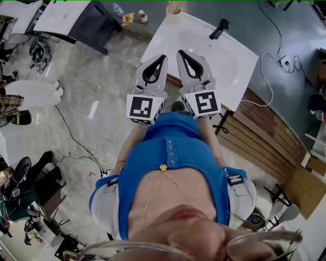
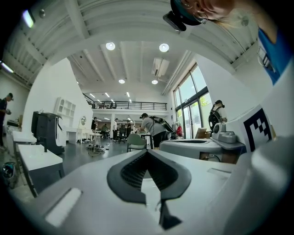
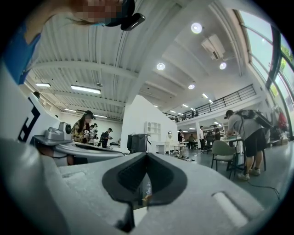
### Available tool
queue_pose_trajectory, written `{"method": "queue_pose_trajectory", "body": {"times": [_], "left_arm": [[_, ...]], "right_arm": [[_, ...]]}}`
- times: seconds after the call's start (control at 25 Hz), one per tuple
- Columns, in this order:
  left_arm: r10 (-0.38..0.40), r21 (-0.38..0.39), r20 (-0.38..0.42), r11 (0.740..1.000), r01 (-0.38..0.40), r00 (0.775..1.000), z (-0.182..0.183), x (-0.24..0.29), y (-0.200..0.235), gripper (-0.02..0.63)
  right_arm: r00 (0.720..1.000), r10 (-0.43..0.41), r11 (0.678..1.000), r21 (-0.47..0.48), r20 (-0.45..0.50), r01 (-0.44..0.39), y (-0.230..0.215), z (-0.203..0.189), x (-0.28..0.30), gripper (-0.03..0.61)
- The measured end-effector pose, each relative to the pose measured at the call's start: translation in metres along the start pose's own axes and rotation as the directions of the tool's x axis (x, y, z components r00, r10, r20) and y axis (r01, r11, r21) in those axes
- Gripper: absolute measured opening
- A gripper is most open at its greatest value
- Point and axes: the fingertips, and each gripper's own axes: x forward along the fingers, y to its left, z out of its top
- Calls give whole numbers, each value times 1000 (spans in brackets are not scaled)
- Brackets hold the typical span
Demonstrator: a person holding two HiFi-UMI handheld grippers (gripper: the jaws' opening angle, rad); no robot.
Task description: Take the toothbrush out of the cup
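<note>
Two tools, left (image 1: pixel 161 58) and right (image 1: pixel 182 53), both empty with jaws together, are held level side by side, aimed at the white worktop (image 1: pixel 204 56), likely in approach, well apart from its far-corner cup (image 1: pixel 173 15) holding the toothbrush (image 1: pixel 177 5).

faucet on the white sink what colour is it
The faucet is black, clearest in the head view.

At upper centre the left gripper (image 1: pixel 162 57) and right gripper (image 1: pixel 181 53) sit side by side, tips closed, pointing toward a white sink (image 1: pixel 239 66) at upper right. A cup (image 1: pixel 173 15) stands at the sink's top-left corner, with a black tap (image 1: pixel 219 29) to its right.
</note>
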Motion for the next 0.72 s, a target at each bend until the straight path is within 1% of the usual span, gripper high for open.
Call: {"method": "queue_pose_trajectory", "body": {"times": [0.2, 0.44, 0.6, 0.72], "left_arm": [[21, 9, -2, 1000, -21, 1000, -1, 37, 9, 2], [52, 12, -5, 999, -52, 999, -2, 60, 13, 2], [40, 4, -9, 999, -40, 999, -7, 73, 20, 2], [9, -13, -11, 1000, -9, 1000, -10, 84, 28, 2]], "right_arm": [[1000, 26, 1000, 2, 6, -26, -27, -3, 22, 2], [999, 43, 999, 24, -1, -43, -49, -11, 33, 2], [999, 40, 999, 27, -13, -39, -55, -15, 43, 2], [999, 15, 1000, 17, -34, -14, -60, -20, 54, 1]]}}
